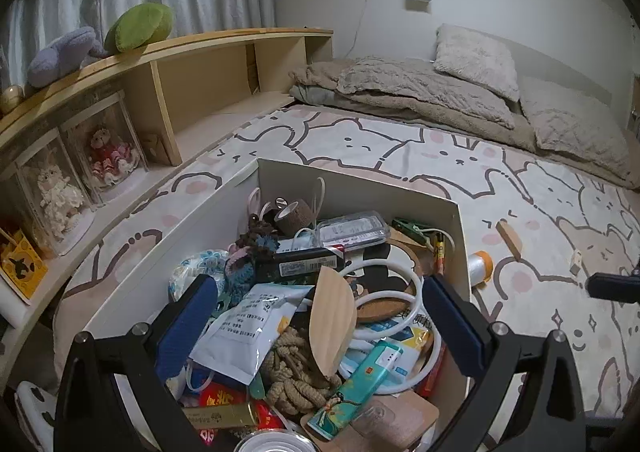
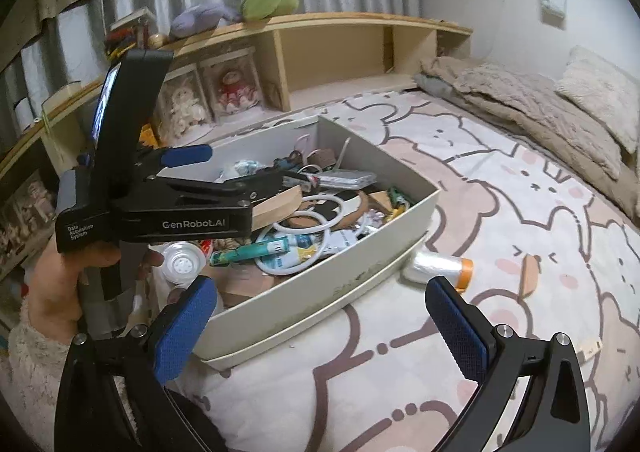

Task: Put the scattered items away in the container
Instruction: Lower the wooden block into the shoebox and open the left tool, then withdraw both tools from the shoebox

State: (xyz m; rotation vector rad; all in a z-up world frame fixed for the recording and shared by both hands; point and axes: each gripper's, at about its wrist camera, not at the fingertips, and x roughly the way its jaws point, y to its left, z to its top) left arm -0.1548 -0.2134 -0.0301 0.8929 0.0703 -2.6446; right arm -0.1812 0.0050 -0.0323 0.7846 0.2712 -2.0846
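Note:
A white box on the bed sheet is heaped with small items: white rings, packets, a rope bundle, a tape roll. My left gripper hangs open over the heap. A light leaf-shaped wooden piece stands on the pile between its blue pads, touching neither. My right gripper is open and empty over the sheet, in front of the box's near wall. Beside the box lie a film roll with an orange cap, a flat wooden piece and a small pale tag.
A wooden shelf runs along the left with dolls in clear cases and plush toys on top. Folded blankets and pillows lie at the far end. A person's hand holds the left gripper.

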